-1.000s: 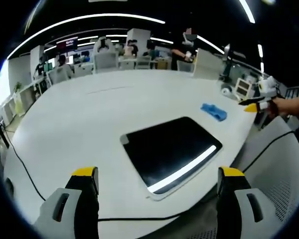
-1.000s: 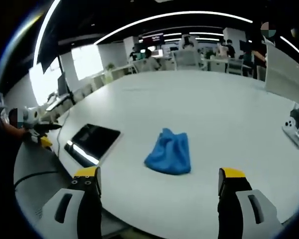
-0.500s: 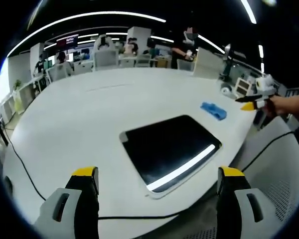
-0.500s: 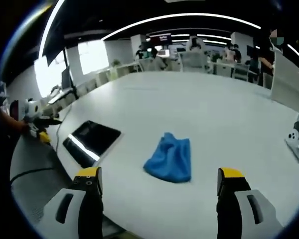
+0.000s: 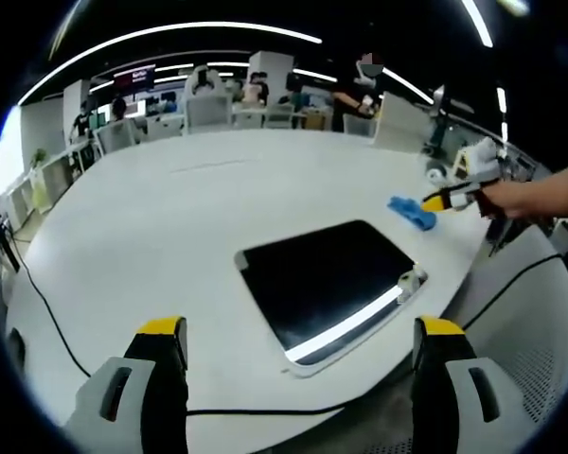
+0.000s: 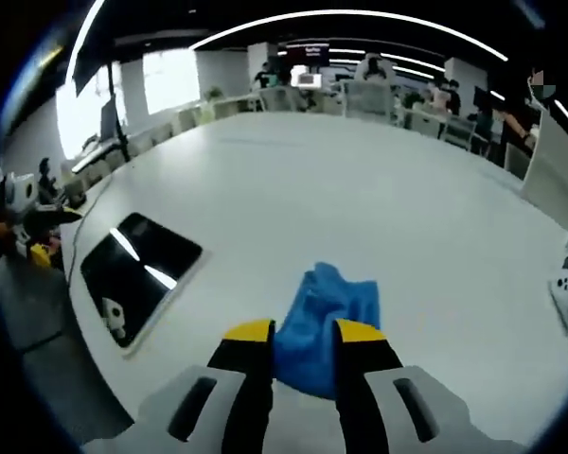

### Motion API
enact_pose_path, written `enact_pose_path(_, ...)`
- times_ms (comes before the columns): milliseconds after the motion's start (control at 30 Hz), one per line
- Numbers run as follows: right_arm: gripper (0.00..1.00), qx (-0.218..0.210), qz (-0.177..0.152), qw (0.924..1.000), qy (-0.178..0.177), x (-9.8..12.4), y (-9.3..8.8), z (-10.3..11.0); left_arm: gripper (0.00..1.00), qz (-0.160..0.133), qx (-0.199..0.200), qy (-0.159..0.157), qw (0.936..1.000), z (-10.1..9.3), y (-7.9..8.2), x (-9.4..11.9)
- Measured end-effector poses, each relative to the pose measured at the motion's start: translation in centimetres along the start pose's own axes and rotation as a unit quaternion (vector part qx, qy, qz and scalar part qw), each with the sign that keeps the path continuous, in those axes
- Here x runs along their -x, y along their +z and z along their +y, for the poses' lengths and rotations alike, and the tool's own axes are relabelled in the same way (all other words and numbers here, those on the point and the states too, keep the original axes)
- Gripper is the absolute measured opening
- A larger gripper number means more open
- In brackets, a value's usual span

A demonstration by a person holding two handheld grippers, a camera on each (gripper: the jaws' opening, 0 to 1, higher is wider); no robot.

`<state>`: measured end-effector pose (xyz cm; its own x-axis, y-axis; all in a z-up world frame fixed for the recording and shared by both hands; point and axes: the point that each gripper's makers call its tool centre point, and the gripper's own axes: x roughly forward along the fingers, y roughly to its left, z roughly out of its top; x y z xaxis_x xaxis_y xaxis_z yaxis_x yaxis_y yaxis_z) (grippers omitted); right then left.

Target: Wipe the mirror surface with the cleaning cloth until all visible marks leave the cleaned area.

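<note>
Right gripper (image 6: 303, 333) jaws drawn close around near edge of blue cleaning cloth (image 6: 327, 322), cloth bunched on white surface (image 6: 360, 199) just ahead; mirror (image 6: 137, 270) flat to its left, reflecting ceiling strip light; left gripper (image 5: 298, 331) jaws wide apart, holding nothing, mirror (image 5: 327, 284) ahead between them; cloth (image 5: 412, 212) beyond, far right, at right gripper (image 5: 445, 200); black cable (image 5: 38, 303) trails off surface edge; open office behind: desks, chairs, seated people, curved ceiling lights.
</note>
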<state>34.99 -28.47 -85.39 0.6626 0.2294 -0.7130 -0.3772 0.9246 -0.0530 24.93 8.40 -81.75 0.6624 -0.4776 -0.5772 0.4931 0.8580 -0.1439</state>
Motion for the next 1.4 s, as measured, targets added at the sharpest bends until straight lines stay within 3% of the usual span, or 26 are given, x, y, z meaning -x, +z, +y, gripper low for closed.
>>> enact_pose_path(100, 0.19, -0.032, 0.005, 0.9994, -0.013, -1.3, 0.1, -1.1, 1.0, -0.001, 0.002, 0.002, 1.0, 0.1, 0.0, 0.0)
enact_pose_path(200, 0.12, -0.007, 0.043, 0.9988, -0.024, -2.4, -1.7, -1.6, 1.0, -0.003, 0.006, 0.006, 1.0, 0.2, 0.0, 0.0)
enact_pose_path(233, 0.12, -0.015, 0.003, 0.9995, -0.026, -2.5, -0.5, -1.8, 1.0, -0.003, 0.008, 0.006, 0.9999, 0.3, 0.0, 0.0)
enact_pose_path(267, 0.12, -0.035, 0.01, 0.999, -0.026, -2.5, -0.6, -1.7, 1.0, -0.003, 0.009, 0.006, 0.9999, 0.3, 0.0, 0.0)
enact_pose_path(333, 0.13, -0.019, 0.016, 0.9988, -0.042, -2.1, 0.0, -2.0, 1.0, -0.003, 0.007, 0.007, 0.9999, 0.3, 0.0, 0.1)
enact_pose_path(367, 0.16, -0.007, 0.004, 0.9985, -0.054, -1.9, 0.7, -2.5, 1.0, -0.002, 0.008, 0.006, 1.0, 0.3, -0.1, 0.1)
enact_pose_path(433, 0.23, -0.032, -0.001, 0.9983, -0.048, -1.9, 1.0, -2.4, 1.0, 0.001, 0.009, 0.005, 0.9999, 0.3, -0.2, 0.0)
enact_pose_path(500, 0.21, -0.057, 0.043, 0.9964, -0.047, -2.1, -1.0, -2.5, 1.0, 0.006, 0.007, 0.005, 0.9999, 0.3, -0.4, 0.0)
enact_pose_path(533, 0.18, -0.063, 0.044, 0.9964, -0.036, -2.1, -1.4, -2.0, 1.0, 0.006, 0.008, 0.006, 0.9999, 0.3, -0.4, 0.0)
enact_pose_path(567, 0.16, -0.063, 0.023, 0.9972, -0.033, -2.0, -0.8, -1.8, 1.0, 0.007, 0.01, 0.008, 0.9999, 0.4, -0.5, 0.1)
enact_pose_path(633, 0.1, -0.03, 0.026, 0.9987, -0.032, -1.4, -0.4, -1.4, 1.0, 0.007, 0.011, 0.011, 0.9999, 0.6, -0.6, 0.1)
enact_pose_path(667, 0.07, -0.012, 0.011, 0.9991, -0.039, -1.3, 0.4, -1.5, 1.0, 0.006, 0.013, 0.011, 0.9998, 0.6, -0.5, 0.1)
enact_pose_path(700, 0.05, -0.018, 0.005, 0.9992, -0.035, -1.3, 0.7, -1.3, 1.0, 0.004, 0.012, 0.008, 0.9999, 0.6, -0.5, 0.0)
enact_pose_path(833, 0.06, -0.015, 0.041, 0.9985, -0.032, -3.0, -0.6, -1.5, 1.0, 0.002, -0.001, -0.01, 0.9999, -0.2, -0.3, -0.1)
enact_pose_path(867, 0.06, -0.019, 0.023, 0.999, -0.034, -3.0, 0.0, -1.4, 1.0, 0.008, -0.004, -0.01, 0.9999, -0.1, -0.5, -0.2)
enact_pose_path(967, 0.02, -0.015, 0.027, 0.9986, -0.042, -3.0, -0.1, -1.4, 1.0, 0.012, -0.009, -0.019, 0.9997, -0.5, -0.6, -0.3)
enact_pose_path(1033, 0.0, -0.03, 0.026, 0.9982, -0.045, -2.8, 0.0, -1.3, 1.0, 0.009, -0.011, -0.017, 0.9998, -0.4, -0.5, -0.3)
enact_pose_path(1067, 0.0, -0.062, 0.029, 0.9969, -0.039, -2.7, -0.2, -1.1, 1.0, 0.007, -0.007, -0.012, 0.9999, -0.2, -0.5, -0.3)
enact_pose_path(1133, 0.0, -0.148, 0.064, 0.987, 0.0, -1.8, -0.9, 0.6, 1.0, 0.008, -0.001, -0.008, 0.9999, 0.0, -0.6, -0.1)
enact_pose_path(1200, 0.0, -0.096, 0.073, 0.9926, 0.004, -1.5, -1.3, 1.2, 1.0, 0.012, 0.007, -0.013, 0.9998, -0.2, -0.8, -0.1)
enact_pose_path(1267, 0.0, -0.104, 0.066, 0.9924, 0.003, -1.2, -1.2, 1.5, 1.0, 0.008, 0.0, -0.013, 0.9999, -0.3, -0.7, 0.0)
enact_pose_path(1333, 0.0, -0.156, 0.065, 0.9856, 0.006, -0.9, -0.6, 1.7, 1.0, 0.012, -0.001, -0.01, 0.9999, -0.2, -0.7, 0.0)
enact_pose_path(1400, 0.0, -0.152, 0.048, 0.9871, 0.003, -0.4, 1.1, 1.4, 1.0, 0.014, -0.001, -0.011, 0.9998, -0.2, -0.7, -0.1)
